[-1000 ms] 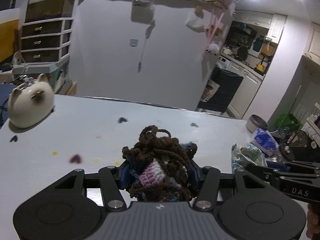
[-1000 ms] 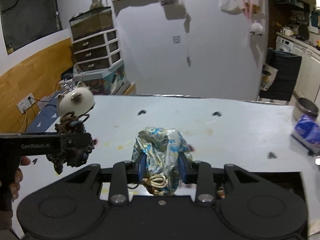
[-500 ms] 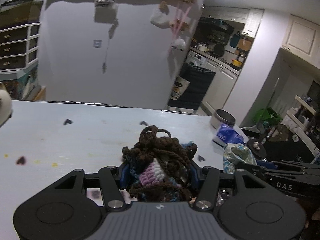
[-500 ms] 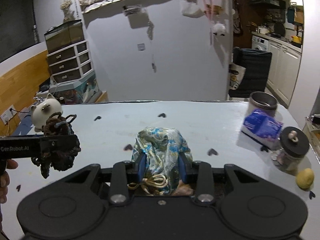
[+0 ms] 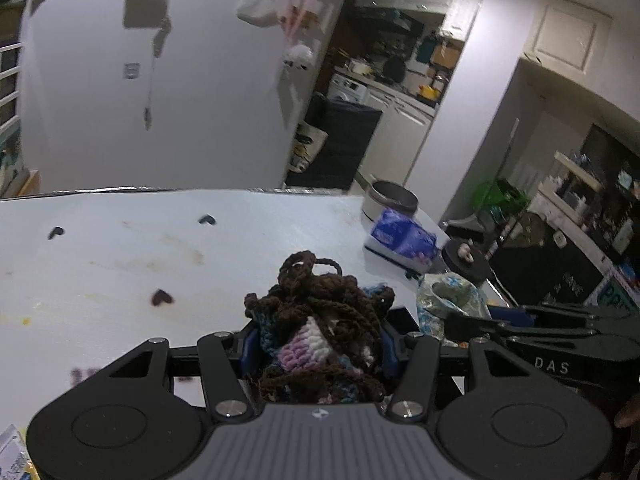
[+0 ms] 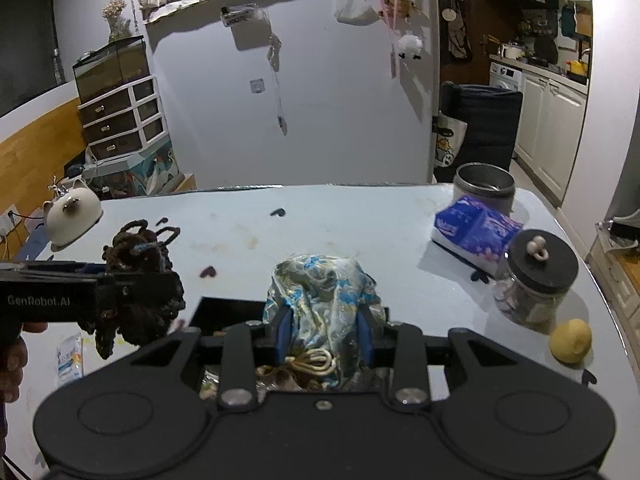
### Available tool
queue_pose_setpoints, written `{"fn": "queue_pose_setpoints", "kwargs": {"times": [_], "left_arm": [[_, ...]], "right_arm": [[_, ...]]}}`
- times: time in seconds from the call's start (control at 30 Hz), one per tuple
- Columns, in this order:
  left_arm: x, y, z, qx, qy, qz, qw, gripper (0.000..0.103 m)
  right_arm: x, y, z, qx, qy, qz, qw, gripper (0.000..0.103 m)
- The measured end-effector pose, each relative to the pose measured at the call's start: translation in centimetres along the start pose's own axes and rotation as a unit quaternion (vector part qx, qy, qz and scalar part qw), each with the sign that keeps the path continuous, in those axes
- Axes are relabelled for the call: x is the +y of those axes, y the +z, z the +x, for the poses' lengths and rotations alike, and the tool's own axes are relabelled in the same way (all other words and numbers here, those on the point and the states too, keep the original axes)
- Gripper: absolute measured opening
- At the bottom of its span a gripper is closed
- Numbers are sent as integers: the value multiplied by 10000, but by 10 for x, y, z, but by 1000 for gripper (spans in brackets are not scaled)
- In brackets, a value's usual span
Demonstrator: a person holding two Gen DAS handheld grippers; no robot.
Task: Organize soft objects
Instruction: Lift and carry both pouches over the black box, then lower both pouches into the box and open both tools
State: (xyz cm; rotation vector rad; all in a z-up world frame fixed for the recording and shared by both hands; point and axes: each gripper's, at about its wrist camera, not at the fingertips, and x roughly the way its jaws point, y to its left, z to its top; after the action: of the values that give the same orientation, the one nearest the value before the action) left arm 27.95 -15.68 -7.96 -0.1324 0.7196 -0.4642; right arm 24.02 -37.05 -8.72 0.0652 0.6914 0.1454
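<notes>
My left gripper (image 5: 316, 344) is shut on a brown crocheted yarn bundle (image 5: 320, 320) with pink and blue patches, held above the white table (image 5: 100, 272). It also shows at the left of the right wrist view (image 6: 140, 276). My right gripper (image 6: 322, 328) is shut on a shiny blue and gold fabric pouch (image 6: 320, 292) with a cream cord, above a dark tray (image 6: 224, 312). The pouch also shows in the left wrist view (image 5: 448, 296), to the right of the yarn.
On the table's right side stand a purple tissue pack (image 6: 476, 228), a metal pot (image 6: 484, 188), a glass jar with a black lid (image 6: 540, 280) and a lemon (image 6: 570, 340). A white cat-shaped pot (image 6: 72, 216) sits at the far left. A small packet (image 6: 70, 356) lies at the front left.
Both views have swung to the right: the cat pot has left the left wrist view and the tissue pack, jar and lemon have come in. Both grippers still hold their objects.
</notes>
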Motion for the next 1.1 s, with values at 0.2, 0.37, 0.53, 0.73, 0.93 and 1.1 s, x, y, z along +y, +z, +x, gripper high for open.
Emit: {"fn": "queue_pose_setpoints", "kwargs": {"times": [0.2,0.37,0.53,0.73,0.93,1.1], "left_arm": [[-12,-12,21,457,-147,289,9984,56],[-23,-29,42,1011,-506,511,9923,56],[-39,-45,67,1439,-841,741,9832,56],[-48,-61,91,1808,-849,1002,9747,56],[-35,-70,97,1846,-759,861,9761,62],[-35,-67,84,1723,-893,843,9774,81]], "right_arm": [[-15,-11,2,163,40,136,9998,35],[-25,-16,5,322,118,201,9992,35],[-41,-14,-1,276,42,416,9987,35],[-52,-13,-5,278,33,505,9983,35],[-29,-25,11,632,465,264,9966,35],[-18,-38,25,1081,447,-34,9931,43]]}}
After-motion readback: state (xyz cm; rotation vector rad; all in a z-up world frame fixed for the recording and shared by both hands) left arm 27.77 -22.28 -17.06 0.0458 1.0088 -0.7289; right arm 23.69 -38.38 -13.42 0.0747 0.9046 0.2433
